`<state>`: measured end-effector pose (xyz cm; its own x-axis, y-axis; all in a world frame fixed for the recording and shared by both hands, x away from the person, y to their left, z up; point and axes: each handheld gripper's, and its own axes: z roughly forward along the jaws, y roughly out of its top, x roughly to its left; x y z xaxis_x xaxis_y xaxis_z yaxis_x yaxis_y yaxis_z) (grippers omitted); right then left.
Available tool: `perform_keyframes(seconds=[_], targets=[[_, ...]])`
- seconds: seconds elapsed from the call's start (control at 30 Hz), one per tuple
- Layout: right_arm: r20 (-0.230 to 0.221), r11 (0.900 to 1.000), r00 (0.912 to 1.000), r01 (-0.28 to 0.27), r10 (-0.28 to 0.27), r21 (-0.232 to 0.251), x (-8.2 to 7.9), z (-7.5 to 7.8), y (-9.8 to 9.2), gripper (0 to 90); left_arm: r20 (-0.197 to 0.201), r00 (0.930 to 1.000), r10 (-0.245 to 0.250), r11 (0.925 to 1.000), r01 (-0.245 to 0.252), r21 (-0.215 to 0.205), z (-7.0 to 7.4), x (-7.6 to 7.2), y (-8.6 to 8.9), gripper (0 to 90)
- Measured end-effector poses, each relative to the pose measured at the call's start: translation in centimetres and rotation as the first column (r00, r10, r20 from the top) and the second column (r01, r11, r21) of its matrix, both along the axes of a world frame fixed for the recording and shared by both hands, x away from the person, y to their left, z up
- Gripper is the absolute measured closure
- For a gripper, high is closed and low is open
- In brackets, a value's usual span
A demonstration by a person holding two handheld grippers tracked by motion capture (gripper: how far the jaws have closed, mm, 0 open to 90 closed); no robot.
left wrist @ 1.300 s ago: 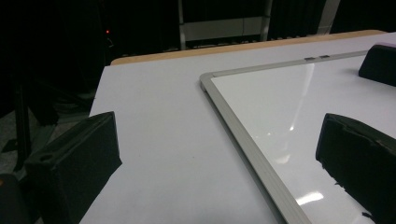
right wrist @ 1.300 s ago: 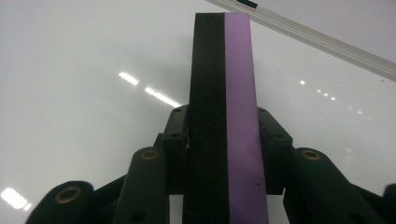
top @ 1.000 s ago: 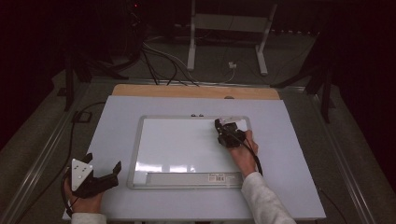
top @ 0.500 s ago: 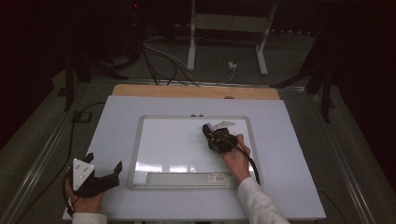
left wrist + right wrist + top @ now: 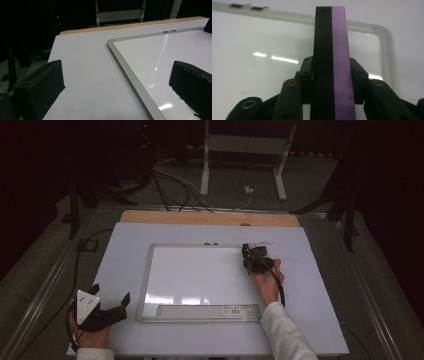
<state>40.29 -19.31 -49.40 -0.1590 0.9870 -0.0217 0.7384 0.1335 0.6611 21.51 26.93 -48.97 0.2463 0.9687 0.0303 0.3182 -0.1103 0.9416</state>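
Purple foam on one face, black felt on the other: that's an eraser block (image 5: 333,62), clamped edge-on between the jaws of the right claw (image 5: 256,257), standing straight up the middle of the right gripper view. It looks light and a bit squashy, so the grip across its two broad faces is the sensible hold; squeeze too hard and the foam would likely give, too little and it could twist when rubbed. In the high view that claw sits right of centre in the frame, over the upper right corner of the whiteboard (image 5: 195,280), whose glossy face looks clean and will probably be slick under the felt. Over at the lower left of the frame, the left claw (image 5: 111,306) rests on the pale surface (image 5: 125,250) just beside the board's left edge, jaws spread wide with nothing between them.
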Motion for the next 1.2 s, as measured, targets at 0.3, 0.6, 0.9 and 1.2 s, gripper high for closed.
perform_keyframes(seconds=[0.3,0.6,0.9,1.2], targets=[[0.001,0.993,0.993,0.118,-0.118,0.0,0.5,0.0,-1.9,63.5,-0.003,1.0,-0.001,1.0,0.001,0.003,0.0,0.0,0.0,0.5],[0.0,0.992,0.9922,0.125,-0.125,0.0,0.7,0.0,-2.3,63.1,-0.002,1.0,-0.002,1.0,0.002,0.002,0.0,0.0,0.0,0.5],[-0.009,0.991,0.9915,0.13,-0.13,0.024,0.7,0.0,-2.5,59.5,-0.002,1.0,-0.002,1.0,0.002,0.004,0.0,0.0,-0.1,0.5],[0.061,0.996,0.9982,-0.004,-0.002,0.084,-1.3,1.7,-3.0,24.4,0.0,1.0,0.001,1.0,-0.001,0.002,0.0,0.0,0.0,0.5]])
